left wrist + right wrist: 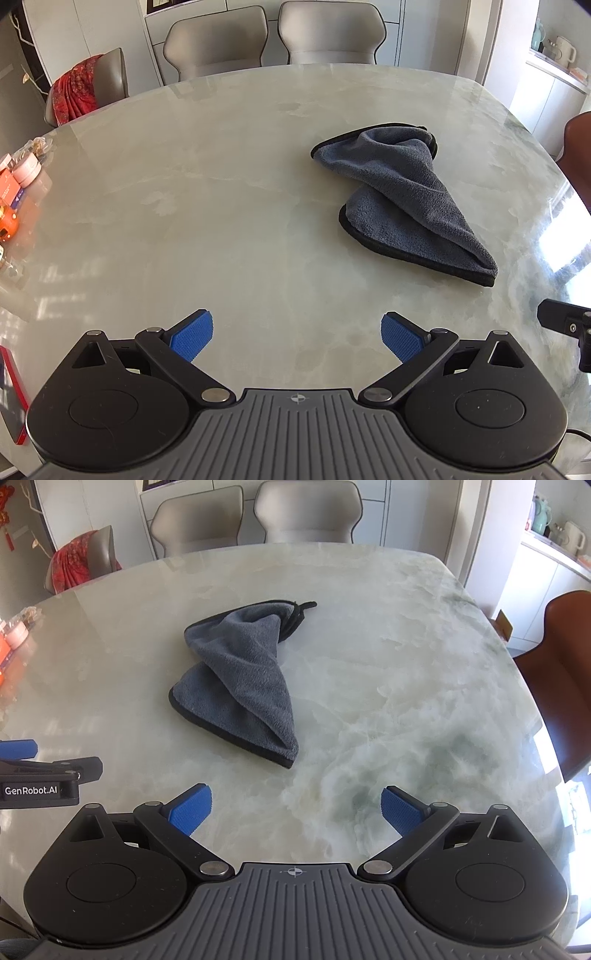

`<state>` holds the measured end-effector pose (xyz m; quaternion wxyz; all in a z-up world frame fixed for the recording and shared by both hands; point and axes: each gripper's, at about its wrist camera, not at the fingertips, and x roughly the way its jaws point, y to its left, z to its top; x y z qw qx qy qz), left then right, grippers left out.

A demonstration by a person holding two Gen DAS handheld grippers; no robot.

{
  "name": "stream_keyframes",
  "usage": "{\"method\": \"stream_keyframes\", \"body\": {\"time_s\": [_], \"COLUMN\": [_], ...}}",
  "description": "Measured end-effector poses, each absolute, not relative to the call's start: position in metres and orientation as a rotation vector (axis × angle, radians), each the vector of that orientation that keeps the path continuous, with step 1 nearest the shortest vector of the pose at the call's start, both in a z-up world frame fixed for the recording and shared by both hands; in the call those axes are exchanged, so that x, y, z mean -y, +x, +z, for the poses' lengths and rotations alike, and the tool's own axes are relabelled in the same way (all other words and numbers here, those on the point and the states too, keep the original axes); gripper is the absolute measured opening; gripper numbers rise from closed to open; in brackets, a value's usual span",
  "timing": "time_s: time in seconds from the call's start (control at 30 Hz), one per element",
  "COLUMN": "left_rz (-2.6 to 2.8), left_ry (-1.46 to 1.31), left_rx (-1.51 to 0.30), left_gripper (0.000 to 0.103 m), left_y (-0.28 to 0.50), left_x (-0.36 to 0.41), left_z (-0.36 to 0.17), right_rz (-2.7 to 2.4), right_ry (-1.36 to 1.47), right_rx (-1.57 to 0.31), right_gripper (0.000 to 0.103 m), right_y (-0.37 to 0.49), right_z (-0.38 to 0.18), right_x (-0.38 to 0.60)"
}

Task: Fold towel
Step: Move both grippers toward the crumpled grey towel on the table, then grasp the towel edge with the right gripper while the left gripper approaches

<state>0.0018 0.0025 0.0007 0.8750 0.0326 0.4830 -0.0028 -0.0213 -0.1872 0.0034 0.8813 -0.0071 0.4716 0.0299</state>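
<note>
A grey towel (402,192) with black trim lies crumpled and twisted on the pale marble table (207,192). In the right wrist view the towel (243,679) lies ahead and left of centre. My left gripper (297,334) is open and empty, hovering over the table near its front edge, with the towel ahead to the right. My right gripper (295,810) is open and empty, with the towel ahead to the left. Part of the left gripper (44,775) shows at the left edge of the right wrist view.
Two grey chairs (273,40) stand at the table's far side, one with a red cloth (75,92) at the far left. A brown chair (565,672) stands at the right. Small jars and boxes (22,181) sit at the table's left edge.
</note>
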Motion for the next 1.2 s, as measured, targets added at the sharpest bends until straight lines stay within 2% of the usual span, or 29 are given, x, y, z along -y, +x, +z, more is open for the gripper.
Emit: {"method": "stream_keyframes", "body": {"time_s": [0.47,1.2], "left_rz": [-0.070,-0.178], "left_ry": [0.121,0.093], "left_rx": [-0.965,-0.971], "left_gripper": [0.100,0.100], "left_y": [0.033,0.109], "left_x": [0.008,-0.001], "left_z": [0.013,0.006], "right_rz": [0.085,0.166], "right_ry": [-0.025,-0.006], "right_rx": [-0.880,-0.871], "right_gripper": [0.099,0.099], "right_y": [0.005,0.070], "right_z": [0.022,0.018], "right_x": [0.200,0.209]}}
